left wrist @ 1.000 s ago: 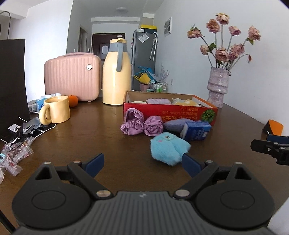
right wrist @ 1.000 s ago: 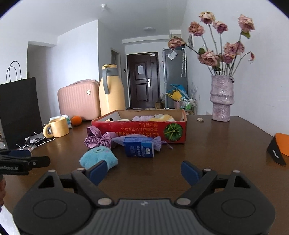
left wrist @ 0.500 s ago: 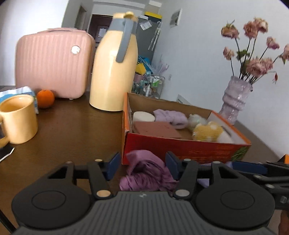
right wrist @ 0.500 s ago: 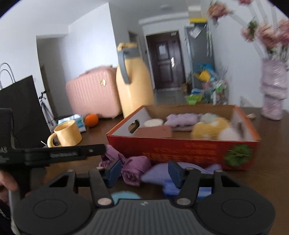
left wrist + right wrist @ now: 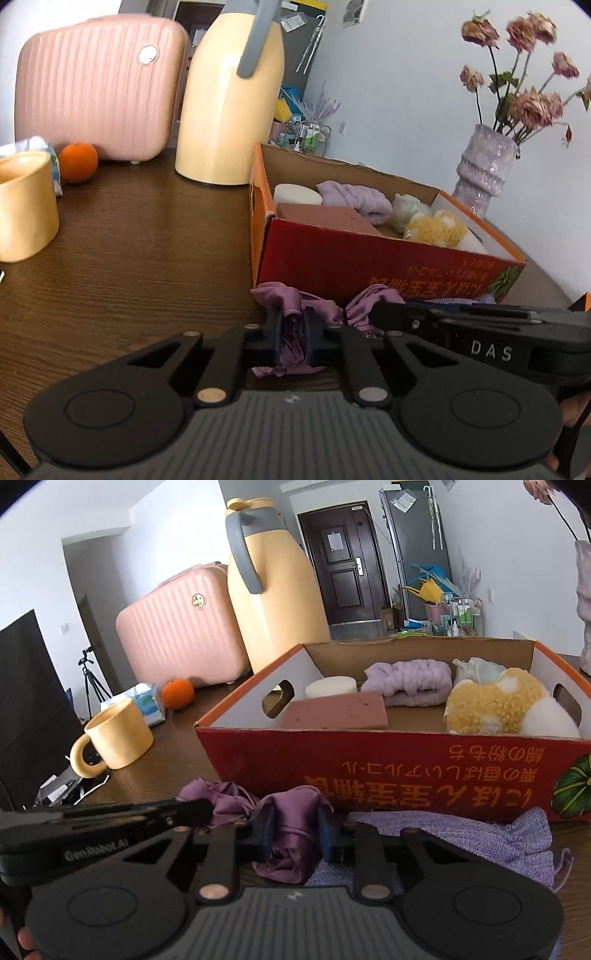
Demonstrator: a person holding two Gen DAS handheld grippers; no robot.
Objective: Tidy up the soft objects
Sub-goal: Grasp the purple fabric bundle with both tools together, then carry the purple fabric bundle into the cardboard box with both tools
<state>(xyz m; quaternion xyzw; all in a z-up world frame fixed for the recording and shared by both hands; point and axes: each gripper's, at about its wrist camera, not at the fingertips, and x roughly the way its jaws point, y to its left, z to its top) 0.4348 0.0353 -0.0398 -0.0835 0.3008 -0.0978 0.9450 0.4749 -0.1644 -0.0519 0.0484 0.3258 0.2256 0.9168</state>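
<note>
Sorting partway done, by the look of it. Already in the red box (image 5: 369, 760): a brown sponge block (image 5: 336, 710), a round white pad (image 5: 330, 686), a lilac towelling band (image 5: 410, 681), a pale green lump (image 5: 476, 668) and a yellow-and-white plush (image 5: 491, 701).

Not yet in, and down on the counter (image 5: 129, 258) against the box's near wall: two satin bundles and a lavender knit cloth (image 5: 443, 834), spread toward the right end of that wall. Cannot tell whether the bundles are one piece or two.

Left tool (image 5: 291, 336): together, clamped on the left purple bundle (image 5: 291, 314), with satin bulging out above and below the pads. Right tool (image 5: 294, 830): closing at this moment, with the right purple bundle (image 5: 295, 812) between its pads and already squeezed by them. Overlaps the near edge of the lavender cloth. Both bundles low at counter level, just beside each other. Tools side by side and close, each tip showing in the other's view.

Judged from this: grasp all but finished, carry into the box not yet begun. After that, at least the lavender cloth to go. Toward the counter's front edge, hidden under the tool bodies, so no telling what else waits there. Looks to be room in the box behind its near wall for both bundles.
</note>
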